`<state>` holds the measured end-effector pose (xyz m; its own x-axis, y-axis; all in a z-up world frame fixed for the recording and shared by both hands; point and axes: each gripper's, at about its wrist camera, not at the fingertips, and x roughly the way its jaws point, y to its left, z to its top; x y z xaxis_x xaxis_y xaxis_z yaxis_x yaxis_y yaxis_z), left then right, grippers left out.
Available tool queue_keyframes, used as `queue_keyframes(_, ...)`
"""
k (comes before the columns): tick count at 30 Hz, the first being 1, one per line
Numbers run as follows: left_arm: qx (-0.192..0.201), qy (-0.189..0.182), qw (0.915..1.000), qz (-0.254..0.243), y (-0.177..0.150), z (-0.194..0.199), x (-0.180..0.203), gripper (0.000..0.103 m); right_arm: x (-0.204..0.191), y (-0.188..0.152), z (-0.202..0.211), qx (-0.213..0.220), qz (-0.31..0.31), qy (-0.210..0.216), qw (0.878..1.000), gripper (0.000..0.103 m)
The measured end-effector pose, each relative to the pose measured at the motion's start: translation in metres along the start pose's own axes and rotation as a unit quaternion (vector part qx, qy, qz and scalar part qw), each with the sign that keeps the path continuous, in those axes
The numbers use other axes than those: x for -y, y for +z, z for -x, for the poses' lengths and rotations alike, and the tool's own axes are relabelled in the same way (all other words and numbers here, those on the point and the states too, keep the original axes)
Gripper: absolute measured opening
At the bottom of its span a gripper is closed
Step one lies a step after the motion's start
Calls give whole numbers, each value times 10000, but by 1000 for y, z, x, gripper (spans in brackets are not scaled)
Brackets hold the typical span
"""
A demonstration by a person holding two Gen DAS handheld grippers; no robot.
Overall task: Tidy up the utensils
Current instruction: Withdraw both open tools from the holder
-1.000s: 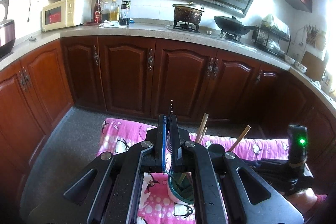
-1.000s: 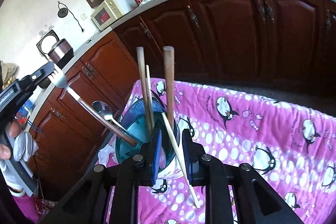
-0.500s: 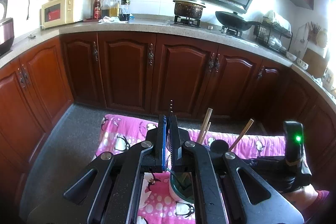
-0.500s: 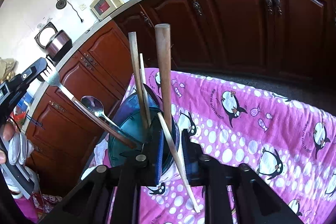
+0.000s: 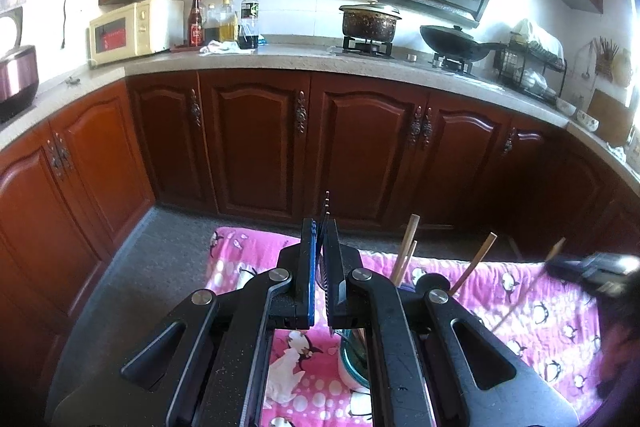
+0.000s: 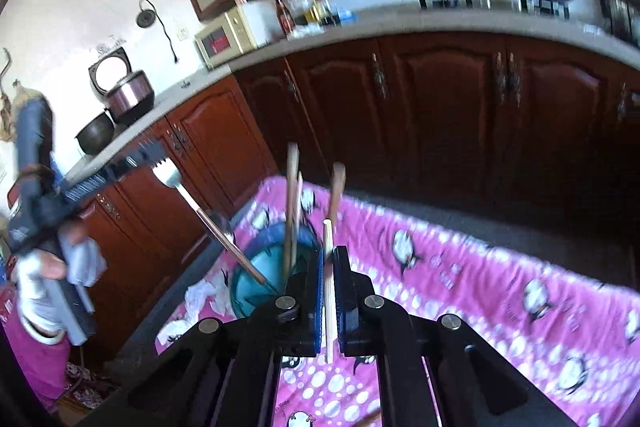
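A teal cup [image 6: 256, 283] stands on the pink penguin cloth [image 6: 460, 267] and holds wooden chopsticks [image 6: 291, 203] and a spoon. My left gripper [image 5: 319, 231] is shut on a metal fork; its tines [image 5: 326, 203] stick out past the fingertips. In the right wrist view the fork [image 6: 200, 207] slants with its handle end at the cup. My right gripper [image 6: 329, 255] is shut on a pale chopstick [image 6: 328, 287], held upright just right of the cup. The cup shows under my left gripper [image 5: 352, 359].
Dark red kitchen cabinets [image 5: 260, 139] run behind the cloth, under a counter with a microwave [image 5: 128, 33], bottles [image 5: 224, 23], a pot [image 5: 370, 23] and a wok [image 5: 452, 41]. The grey floor [image 5: 160, 259] lies to the left of the cloth.
My right gripper has closed on the pale chopstick and lifted it upright beside the cup. My left gripper still holds the fork at the cup.
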<state>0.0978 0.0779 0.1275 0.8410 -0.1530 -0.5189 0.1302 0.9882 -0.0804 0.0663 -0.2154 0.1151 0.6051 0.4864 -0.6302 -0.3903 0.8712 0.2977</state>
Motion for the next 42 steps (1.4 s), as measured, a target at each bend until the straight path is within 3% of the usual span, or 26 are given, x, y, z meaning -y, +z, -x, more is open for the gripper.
queue_keyframes(7, -103, 87, 9998, -146, -5, -8, 7, 2, -26, 45, 55, 705, 318, 171, 9969, 4)
queue_keyframes(12, -221, 123, 9994, -226, -15, -18, 14, 2, -44, 54, 35, 868, 276, 65, 9958, 4)
queue_keyframes(18, -347, 113, 9987, -347, -27, -29, 23, 2, -65, 34, -29, 678, 489, -446, 9955, 4)
queue_keyframes(26, -570, -2, 9977, -359, -41, -47, 31, 2, -52, 1, -94, -128, 295, -416, 9986, 4)
queue_keyframes(33, -813, -200, 9964, -109, -46, -56, 29, 3, -27, -4, -105, -413, -145, -160, 9989, 8)
queue_keyframes(35, -824, -227, 9963, -30, -46, -55, 28, 6, -25, -4, -99, -369, -173, -127, 9991, 23)
queue_keyframes(37, -796, -264, 9965, 54, -45, -52, 26, 17, -24, -5, -90, -256, -183, -112, 9994, 31)
queue_keyframes(39, -776, -262, 9965, 132, -44, -48, 23, 27, -23, -6, -81, -194, -213, -101, 9995, 31)
queue_keyframes(42, -726, -321, 9966, 205, -42, -39, 21, 33, -23, -8, -69, -131, -254, -52, 9996, 31)
